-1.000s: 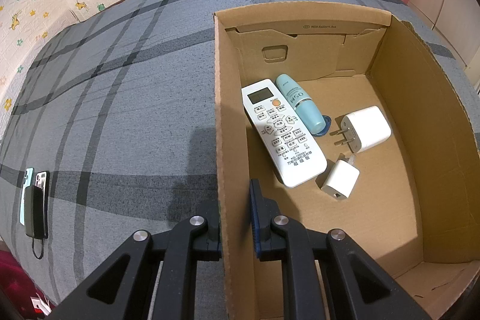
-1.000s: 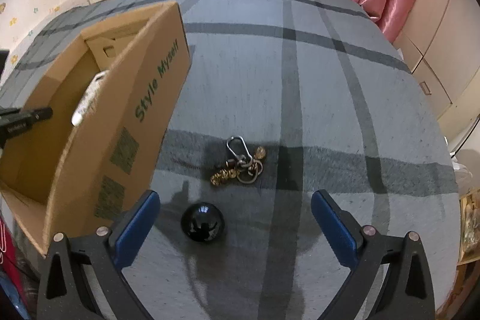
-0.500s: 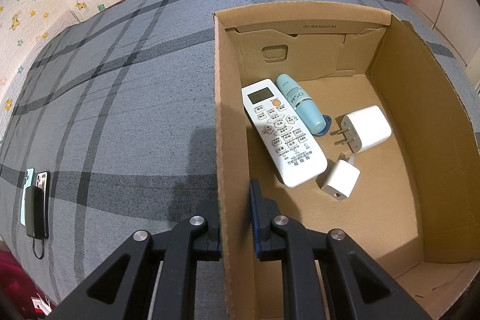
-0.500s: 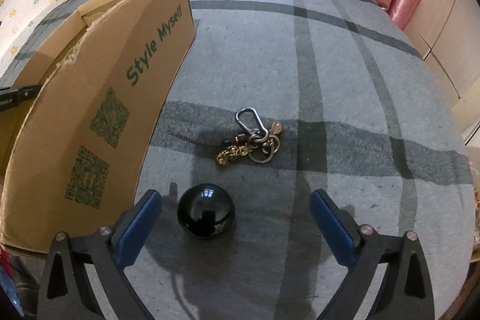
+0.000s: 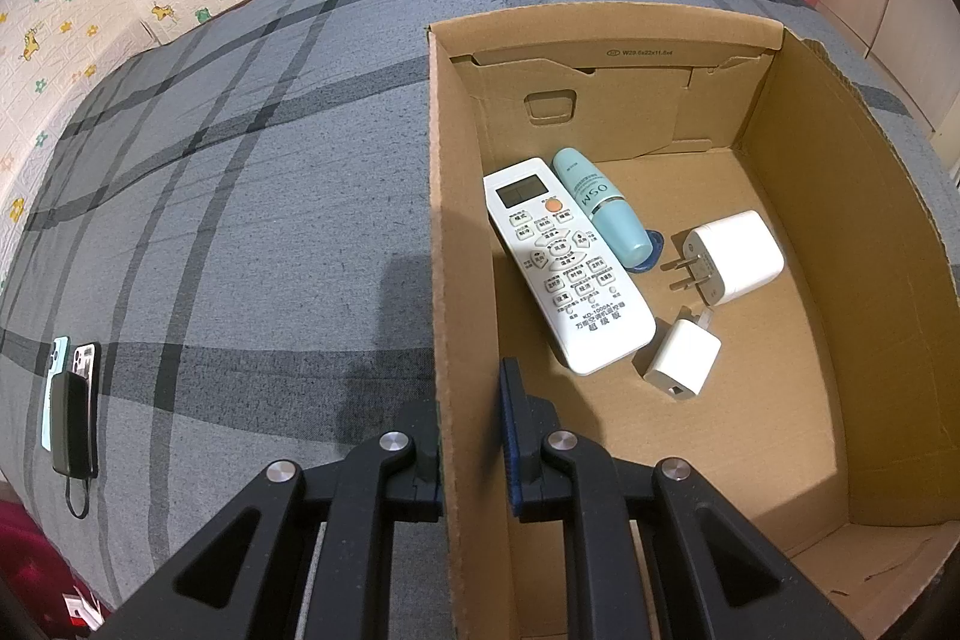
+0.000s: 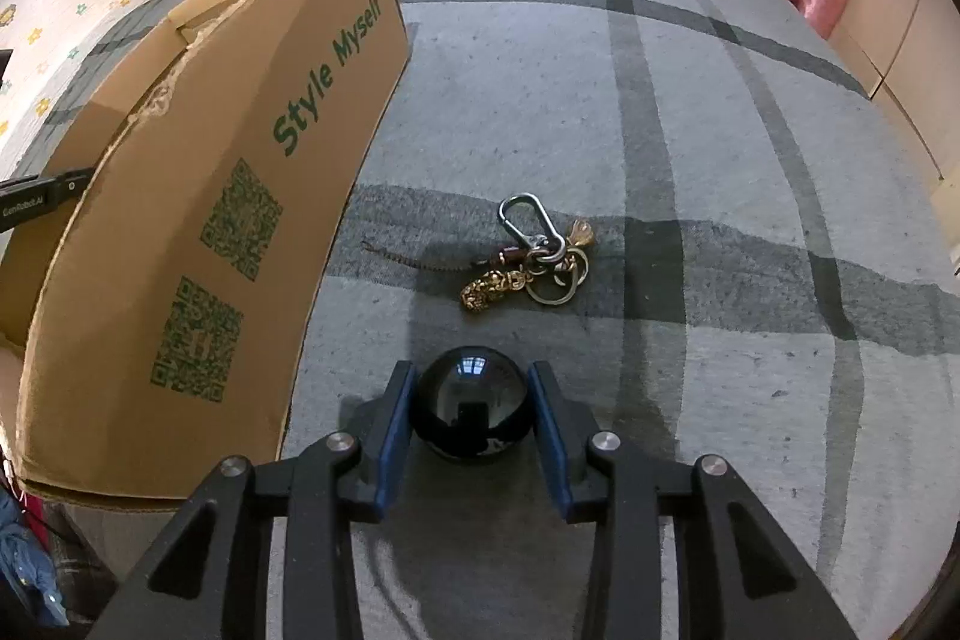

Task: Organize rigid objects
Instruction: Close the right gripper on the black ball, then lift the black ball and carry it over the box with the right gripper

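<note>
Left gripper [image 5: 471, 430]: jaws are standing narrow, clamping the left wall of the box [image 5: 441, 232], one finger outside and one inside. Inside the box, a remote [image 5: 564, 265] is lying on the floor near the left wall, with a blue tube [image 5: 600, 214] touching its right edge. A large charger [image 5: 729, 256] is lying right of the tube, and a small charger [image 5: 681, 358] is lying nearer, just beside the remote's near end. On the bed [image 5: 240, 196], far left, phones [image 5: 72, 400] are lying stacked.

Right gripper [image 6: 471, 406]: jaws are closing on a black ball [image 6: 471, 403] resting on the bed, with both blue pads touching its sides. A keychain [image 6: 528, 259] is lying farther out, apart from the ball. The box wall is standing at the left.
</note>
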Available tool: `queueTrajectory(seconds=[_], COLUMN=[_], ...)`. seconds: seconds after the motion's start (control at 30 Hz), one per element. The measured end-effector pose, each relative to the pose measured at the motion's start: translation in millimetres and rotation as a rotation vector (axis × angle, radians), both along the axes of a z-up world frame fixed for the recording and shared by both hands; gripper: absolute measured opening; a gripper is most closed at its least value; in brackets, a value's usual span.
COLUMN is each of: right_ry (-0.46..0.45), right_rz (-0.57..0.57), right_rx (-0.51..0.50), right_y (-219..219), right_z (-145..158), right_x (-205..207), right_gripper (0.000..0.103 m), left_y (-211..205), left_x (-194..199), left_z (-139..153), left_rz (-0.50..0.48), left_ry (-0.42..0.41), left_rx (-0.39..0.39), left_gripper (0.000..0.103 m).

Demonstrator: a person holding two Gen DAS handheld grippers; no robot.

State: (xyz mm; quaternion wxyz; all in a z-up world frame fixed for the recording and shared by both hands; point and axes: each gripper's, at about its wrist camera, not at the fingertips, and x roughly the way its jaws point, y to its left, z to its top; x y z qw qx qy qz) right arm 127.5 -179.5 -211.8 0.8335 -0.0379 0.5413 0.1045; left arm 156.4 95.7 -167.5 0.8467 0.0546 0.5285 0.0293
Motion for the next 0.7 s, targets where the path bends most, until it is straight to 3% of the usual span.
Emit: queueTrajectory(seconds=[0.7], right_ry=[-0.04], right_rz=[-0.026], right_rx=[-0.023], right_y=[3.8], right_z=[48.6], right_x=[6.8], right_gripper=[0.04], left_y=[-0.9], left_x=[-0.1], left_z=[0.1], left_rz=[0.0], left_ry=[-0.001], left_rx=[0.004], left_gripper=[0.014])
